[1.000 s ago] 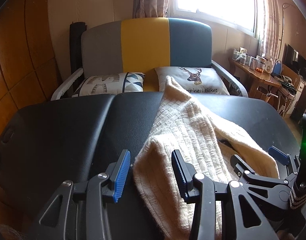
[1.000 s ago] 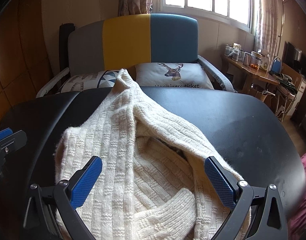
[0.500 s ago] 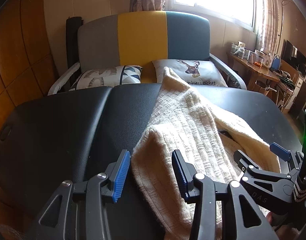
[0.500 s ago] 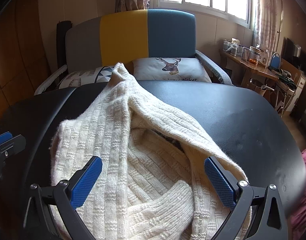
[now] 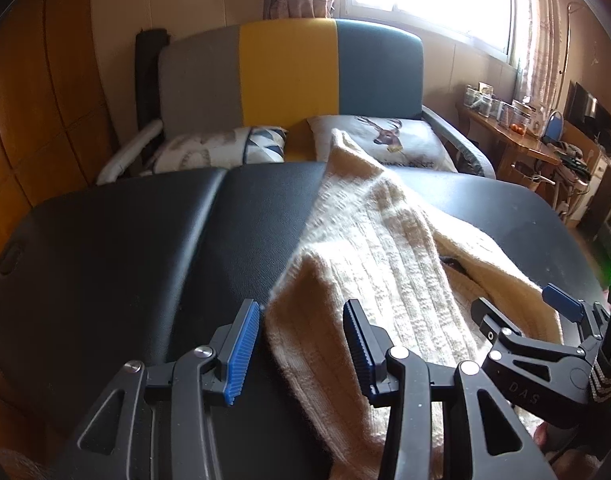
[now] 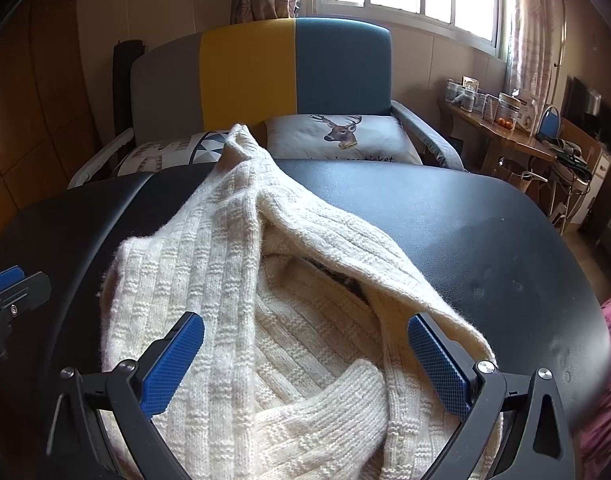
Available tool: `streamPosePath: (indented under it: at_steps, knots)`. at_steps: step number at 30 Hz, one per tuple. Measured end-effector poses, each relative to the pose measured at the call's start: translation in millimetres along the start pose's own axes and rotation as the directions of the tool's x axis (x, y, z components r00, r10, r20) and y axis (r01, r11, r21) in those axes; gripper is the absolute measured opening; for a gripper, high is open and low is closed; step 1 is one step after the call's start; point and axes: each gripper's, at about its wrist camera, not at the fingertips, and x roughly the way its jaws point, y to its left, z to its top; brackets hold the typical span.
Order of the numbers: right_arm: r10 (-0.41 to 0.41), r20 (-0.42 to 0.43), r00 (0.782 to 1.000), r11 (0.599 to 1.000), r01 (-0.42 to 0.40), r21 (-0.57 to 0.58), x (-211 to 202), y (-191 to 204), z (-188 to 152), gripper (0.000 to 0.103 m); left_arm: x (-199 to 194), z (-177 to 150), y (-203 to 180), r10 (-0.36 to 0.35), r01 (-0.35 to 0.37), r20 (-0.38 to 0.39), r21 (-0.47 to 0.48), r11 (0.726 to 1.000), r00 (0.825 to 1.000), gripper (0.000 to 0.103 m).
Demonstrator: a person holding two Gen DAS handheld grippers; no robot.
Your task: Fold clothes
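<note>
Your left gripper (image 5: pixel 301 344) stands apart-jawed over the near left edge of the cream ribbed knit sweater (image 6: pixel 265 304), its blue pads straddling that edge without pressing it; nothing is grasped yet. Your right gripper (image 6: pixel 305 360) is spread wide above the bunched middle of the sweater, also holding nothing. The sweater lies crumpled on the black padded table (image 5: pixel 105 248), one long part running away toward the far edge and a thick rolled part lying close to you.

If you close the left pads where they are, you may catch only the fuzzy top layer, and the heavy knit could slip out as you lift. The right jaws, closing on the heap, could gather several layers at once and drag the whole pile askew. The far end already reaches the table's far edge; a pull in that direction could tip it off toward the grey, yellow and blue sofa (image 6: pixel 261 76).
</note>
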Motion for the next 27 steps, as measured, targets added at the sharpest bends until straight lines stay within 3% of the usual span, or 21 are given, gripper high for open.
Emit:
streamPosePath:
  at_steps: [4, 9, 16, 20, 22, 23, 27]
  knots:
    - [0.004, 0.002, 1.0, 1.0, -0.004, 0.0, -1, -1, 1, 0.103, 12, -11, 13, -0.128, 0.125, -0.08, -0.046, 0.991, 0.989, 0.047]
    - [0.068, 0.001, 0.998, 0.997, -0.067, -0.031, -4, -16, 8, 0.103, 30, -30, 39, -0.256, 0.238, -0.194, -0.111, 0.965, 0.947, 0.047]
    - [0.063, -0.113, 0.992, 0.994, -0.072, -0.082, 17, -58, 21, 0.103, 49, -48, 79, -0.318, 0.247, -0.325, -0.242, 0.938, 0.891, 0.046]
    - [-0.023, -0.136, 0.99, 0.988, 0.001, -0.156, 33, -64, 18, 0.103, 52, -53, 84, -0.327, 0.245, -0.367, -0.254, 0.936, 0.871, 0.057]
    - [-0.042, -0.147, 0.988, 0.983, 0.014, -0.182, 41, -64, 15, 0.103, 48, -50, 78, -0.32, 0.248, -0.367, -0.231, 0.941, 0.874, 0.066]
    - [-0.047, -0.149, 0.988, 0.983, 0.019, -0.185, 44, -64, 14, 0.103, 46, -48, 74, -0.335, 0.266, -0.365, -0.227, 0.937, 0.869, 0.072]
    - [-0.055, -0.175, 0.983, 0.978, 0.017, -0.21, 55, -62, 9, 0.103, 40, -37, 47, -0.415, 0.367, -0.341, -0.198, 0.909, 0.844, 0.078]
